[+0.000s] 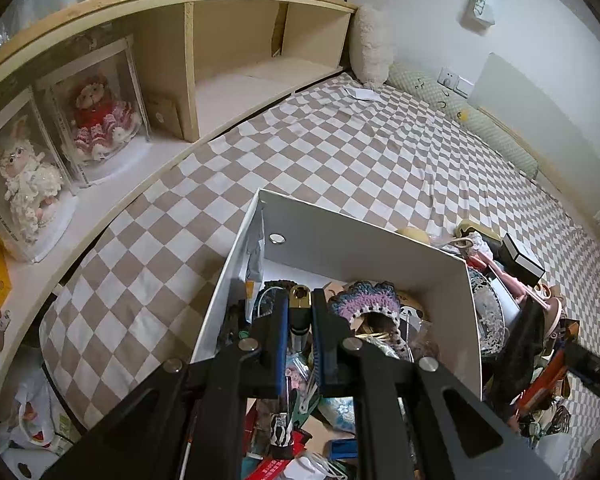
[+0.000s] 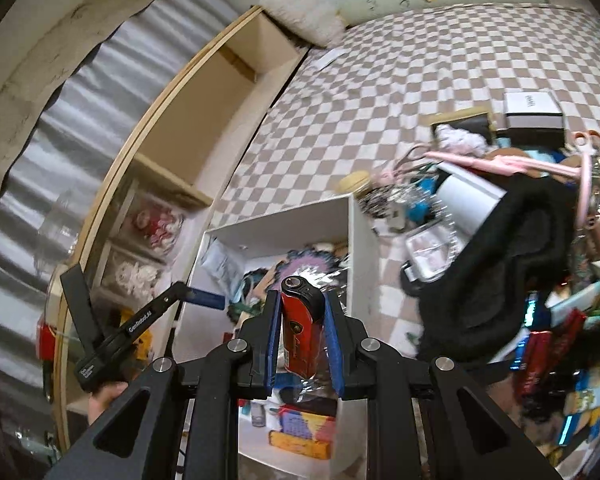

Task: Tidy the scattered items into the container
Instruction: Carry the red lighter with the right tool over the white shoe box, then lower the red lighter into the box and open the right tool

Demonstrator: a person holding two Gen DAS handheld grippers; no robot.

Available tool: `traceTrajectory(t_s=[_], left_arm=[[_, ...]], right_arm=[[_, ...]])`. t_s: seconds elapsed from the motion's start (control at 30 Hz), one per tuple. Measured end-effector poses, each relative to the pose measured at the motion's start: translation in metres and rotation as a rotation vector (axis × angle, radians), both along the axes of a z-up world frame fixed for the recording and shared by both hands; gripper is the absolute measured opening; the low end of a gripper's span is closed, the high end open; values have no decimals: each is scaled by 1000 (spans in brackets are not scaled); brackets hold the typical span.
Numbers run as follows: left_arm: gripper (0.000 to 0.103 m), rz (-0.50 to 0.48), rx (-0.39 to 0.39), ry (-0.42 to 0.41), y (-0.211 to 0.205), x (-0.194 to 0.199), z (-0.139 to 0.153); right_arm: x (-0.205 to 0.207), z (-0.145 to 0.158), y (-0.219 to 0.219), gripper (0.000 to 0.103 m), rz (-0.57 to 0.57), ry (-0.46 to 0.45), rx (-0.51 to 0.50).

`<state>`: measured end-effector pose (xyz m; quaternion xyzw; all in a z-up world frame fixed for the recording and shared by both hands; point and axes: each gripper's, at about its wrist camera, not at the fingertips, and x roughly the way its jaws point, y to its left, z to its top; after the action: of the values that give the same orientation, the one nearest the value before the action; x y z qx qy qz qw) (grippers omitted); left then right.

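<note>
A: Red and black, glossy: a lighter (image 2: 300, 328) sits clamped upright between the blue pads of the right gripper (image 2: 302, 340), poised above the open white box (image 2: 354, 240) on the checkered bedspread (image 2: 400, 72).

B: And the other hand?

A: The left gripper (image 1: 299, 320) pinches a gold-topped lighter (image 1: 300, 300) between nearly closed fingers, low inside the same box, above a crocheted purple piece (image 1: 370, 300) and other small clutter.

B: What might go wrong?

A: Both tools aim into one box. In my judgement, if the right one descends now, its fingers could strike the left gripper, seen at the box's left edge in the right view. The red lighter is smooth, so a knock could twist it out onto the bedspread. The box already looks crowded, too; a dropped item could bounce off the pile.

B: What does each camera add?

A: The right view shows the unsorted heap to the right of the box: a black fabric item (image 2: 512, 264), pink scissors (image 2: 580, 168), a small white carton (image 2: 534, 114). The left view shows only an edge of that, but reveals the box's far wall and, on the shelf at left, two boxed plush dolls (image 1: 96, 116).
</note>
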<state>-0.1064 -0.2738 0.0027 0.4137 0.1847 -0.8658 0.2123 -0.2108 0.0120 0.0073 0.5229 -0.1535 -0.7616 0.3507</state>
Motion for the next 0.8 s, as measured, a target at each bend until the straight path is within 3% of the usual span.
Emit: traceTrajectory(t_s=[0.8], left_arm=[[11, -28, -62, -89, 5, 4, -17]], right_arm=[[35, -47, -98, 22, 224, 11, 152]])
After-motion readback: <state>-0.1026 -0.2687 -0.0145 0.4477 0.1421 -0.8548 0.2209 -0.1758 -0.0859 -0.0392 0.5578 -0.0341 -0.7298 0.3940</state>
